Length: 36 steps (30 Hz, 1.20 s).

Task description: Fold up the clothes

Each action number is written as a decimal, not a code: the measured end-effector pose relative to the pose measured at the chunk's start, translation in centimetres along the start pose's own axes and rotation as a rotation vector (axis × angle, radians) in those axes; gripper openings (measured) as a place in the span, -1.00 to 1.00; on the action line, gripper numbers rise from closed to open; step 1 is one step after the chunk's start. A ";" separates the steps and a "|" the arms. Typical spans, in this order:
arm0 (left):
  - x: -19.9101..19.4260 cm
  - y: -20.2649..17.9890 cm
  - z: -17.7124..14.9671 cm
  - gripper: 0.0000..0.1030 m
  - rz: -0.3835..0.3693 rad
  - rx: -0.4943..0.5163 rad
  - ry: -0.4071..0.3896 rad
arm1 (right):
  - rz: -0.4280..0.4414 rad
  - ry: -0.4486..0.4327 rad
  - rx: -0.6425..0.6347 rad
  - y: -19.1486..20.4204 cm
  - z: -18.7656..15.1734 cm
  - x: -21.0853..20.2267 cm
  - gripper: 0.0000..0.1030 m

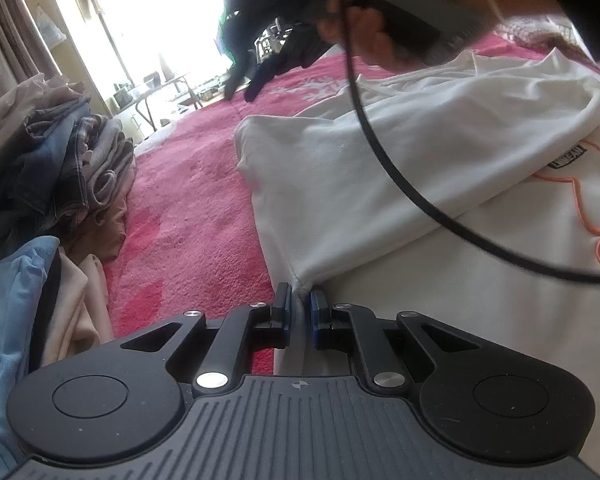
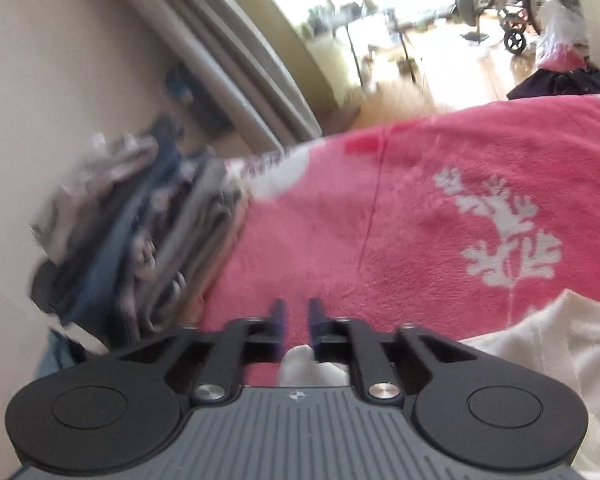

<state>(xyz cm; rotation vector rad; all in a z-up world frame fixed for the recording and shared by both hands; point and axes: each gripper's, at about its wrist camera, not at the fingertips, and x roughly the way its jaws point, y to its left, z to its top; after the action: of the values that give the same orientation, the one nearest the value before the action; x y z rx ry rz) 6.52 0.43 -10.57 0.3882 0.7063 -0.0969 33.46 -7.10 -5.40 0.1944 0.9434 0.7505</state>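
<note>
While the left gripper (image 1: 300,300) pinches a corner of the white garment (image 1: 399,168) between its blue-padded fingers (image 1: 284,304), the cloth rises straight out of the narrow gap and spreads away over a pink fleece blanket (image 1: 196,200) that covers the whole working surface. That garment lies partly folded, one layer doubled over another, with an orange outline print (image 1: 595,216) and a small black label (image 1: 565,160) on its lower layer. A black cable (image 1: 379,152) loops across it. Along the blanket's left edge stands a pile of folded clothes (image 1: 60,168), greys, denim and plaid, with a light blue piece (image 1: 8,320) nearer the camera. Dark clothing (image 1: 260,52) sits at the blanket's far edge, before a bright window. In the right wrist view, the right gripper (image 2: 298,312) has its fingers close together with a slim gap, and white fabric (image 2: 300,364) shows between them lower down; whether they actually clamp it I cannot tell. White leaf shapes (image 2: 503,232) pattern the blanket here, a wheelchair (image 2: 515,4) stands on the sunlit floor beyond, and curtains (image 2: 228,52) hang at the left.
</note>
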 end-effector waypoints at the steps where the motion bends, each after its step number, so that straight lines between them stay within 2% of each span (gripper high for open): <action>1: 0.0 0.0 0.0 -0.85 0.001 0.001 0.000 | -0.013 0.013 -0.016 0.3 0.0 0.3 0.01; 3: -0.1 0.0 0.0 -0.85 0.002 -0.001 -0.002 | -0.025 0.019 -0.026 0.5 -0.3 0.7 0.01; 4: -0.1 -0.1 -0.1 -0.85 0.003 -0.004 -0.003 | -0.030 0.022 -0.031 0.6 -0.5 1.0 -0.06; 6: -0.1 -0.1 -0.1 -0.85 0.006 -0.009 -0.005 | -0.042 0.027 -0.041 0.8 -0.9 1.4 -0.73; 7: -0.1 -0.1 -0.1 -0.85 0.006 -0.012 -0.007 | -0.047 0.030 -0.046 0.9 -1.0 1.6 -0.86; 13: -0.1 -0.3 -0.3 -0.85 0.011 0.001 -0.014 | -0.081 0.047 -0.076 1.5 -2.0 2.8 -0.87; 15: -0.1 -0.3 -0.3 -0.85 0.012 0.002 -0.013 | -0.082 0.016 -0.021 0.9 -2.3 3.1 -0.84; 18: -0.1 -0.4 -0.3 -0.85 0.016 0.013 -0.018 | -0.044 -0.089 0.095 -1.1 -1.6 1.3 -0.78; 20: -0.2 -0.2 -0.3 -0.82 0.012 0.008 -0.020 | -0.035 -0.172 0.127 -2.3 -0.9 -1.5 -0.68; 22: -0.5 0.7 0.0 -0.73 -0.016 -0.033 -0.012 | -0.039 -0.229 0.118 -3.6 -0.1 -5.0 -0.68; 25: -1.1 2.6 0.3 -0.61 -0.061 -0.123 0.004 | -0.062 -0.283 0.082 -5.6 0.4 -11.7 -0.68; 28: -2.7 4.4 0.4 -0.56 -0.090 -0.184 -0.020 | -0.134 -0.312 0.015 -7.1 -0.9 -19.0 -0.67; 30: -3.7 5.1 0.5 -0.56 -0.106 -0.207 -0.046 | -0.173 -0.294 -0.027 -7.7 -2.7 -22.8 -0.64; 32: -4.4 5.2 0.9 -0.56 -0.121 -0.196 -0.069 | -0.216 -0.235 -0.061 -8.4 -5.1 -25.6 -0.58; 34: -4.7 5.0 1.3 -0.55 -0.136 -0.160 -0.075 | -0.296 -0.176 -0.085 -8.9 -7.6 -26.8 -0.58; 36: -4.7 4.8 1.4 -0.53 -0.159 -0.128 -0.045 | -0.347 -0.126 -0.066 -10.2 -10.1 -26.8 -0.58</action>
<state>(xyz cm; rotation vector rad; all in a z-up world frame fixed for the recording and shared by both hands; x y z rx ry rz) 4.86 4.14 -5.02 0.2059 0.6945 -0.2092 20.86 -33.88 1.67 0.0174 0.8036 0.4425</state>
